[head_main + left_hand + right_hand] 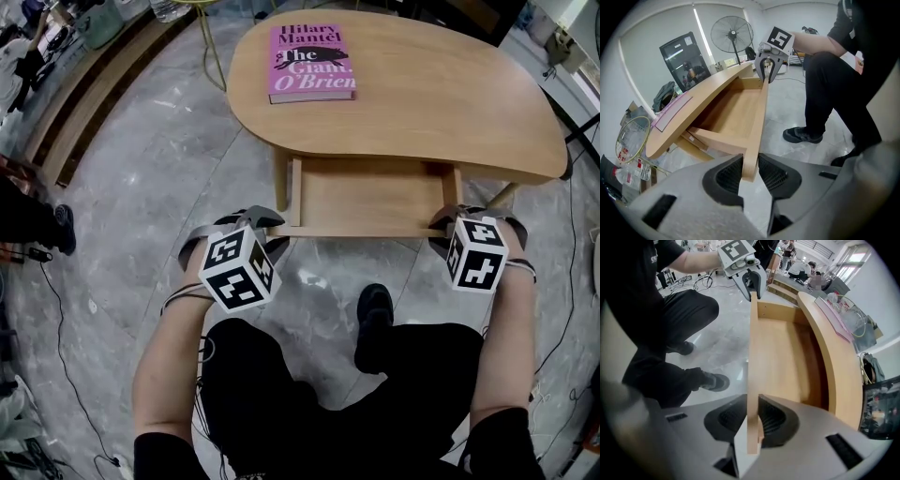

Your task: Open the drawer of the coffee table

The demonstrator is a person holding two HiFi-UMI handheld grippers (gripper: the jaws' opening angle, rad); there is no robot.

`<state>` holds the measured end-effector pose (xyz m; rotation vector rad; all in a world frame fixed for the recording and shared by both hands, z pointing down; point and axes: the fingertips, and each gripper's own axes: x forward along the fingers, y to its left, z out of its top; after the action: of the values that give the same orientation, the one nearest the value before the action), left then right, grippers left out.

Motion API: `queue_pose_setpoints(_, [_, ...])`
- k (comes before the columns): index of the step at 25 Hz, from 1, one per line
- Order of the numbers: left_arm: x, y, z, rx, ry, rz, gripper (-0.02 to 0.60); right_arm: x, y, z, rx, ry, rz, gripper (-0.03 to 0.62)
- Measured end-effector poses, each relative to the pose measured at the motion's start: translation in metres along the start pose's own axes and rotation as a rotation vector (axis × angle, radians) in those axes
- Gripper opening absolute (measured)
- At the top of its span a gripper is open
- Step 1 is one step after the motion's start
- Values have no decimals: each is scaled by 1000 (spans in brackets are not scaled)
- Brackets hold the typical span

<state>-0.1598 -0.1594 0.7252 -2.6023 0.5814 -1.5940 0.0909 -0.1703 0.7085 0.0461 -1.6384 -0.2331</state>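
Note:
The coffee table (pixel 422 94) has a rounded wooden top. Its drawer (pixel 366 197) stands pulled out toward me from under the near edge, and its inside shows bare wood. My left gripper (pixel 251 221) sits at the front left corner of the drawer. In the left gripper view the front board (pixel 757 126) runs between the pads of that gripper (pixel 750 171), and both pads touch it. My right gripper (pixel 455 217) is at the front right corner. In its own view this gripper (pixel 753 420) is shut on the same board (pixel 752 357).
A pink book (pixel 311 63) lies on the far left of the table top. My legs and a black shoe (pixel 373 323) are on the marble floor just before the drawer. Wooden steps (pixel 84 94) run along the left, and cables trail over the floor.

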Motion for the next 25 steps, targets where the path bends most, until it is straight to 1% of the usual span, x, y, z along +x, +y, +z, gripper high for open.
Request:
queue_pose_setpoints(5, [0, -13, -3, 15, 15, -30, 109, 1, 14, 1, -3, -19, 4, 75])
queue_pose_setpoints(10, [2, -33, -5, 50, 42, -79, 97, 5, 29, -3, -9, 3, 43, 74])
queue_pose_setpoints(14, [2, -42, -5, 69, 56, -91, 94, 5, 36, -5, -11, 0, 55, 74])
queue_pose_setpoints(17, [2, -48, -5, 85, 65, -117, 90, 5, 42, -6, -19, 7, 79, 75])
queue_pose_setpoints(19, [3, -51, -7, 95, 69, -115, 87, 7, 46, -6, -28, 14, 94, 77])
queue_pose_setpoints(25, [2, -52, -8, 76, 39, -114, 91, 7, 46, -5, -21, 18, 93, 77])
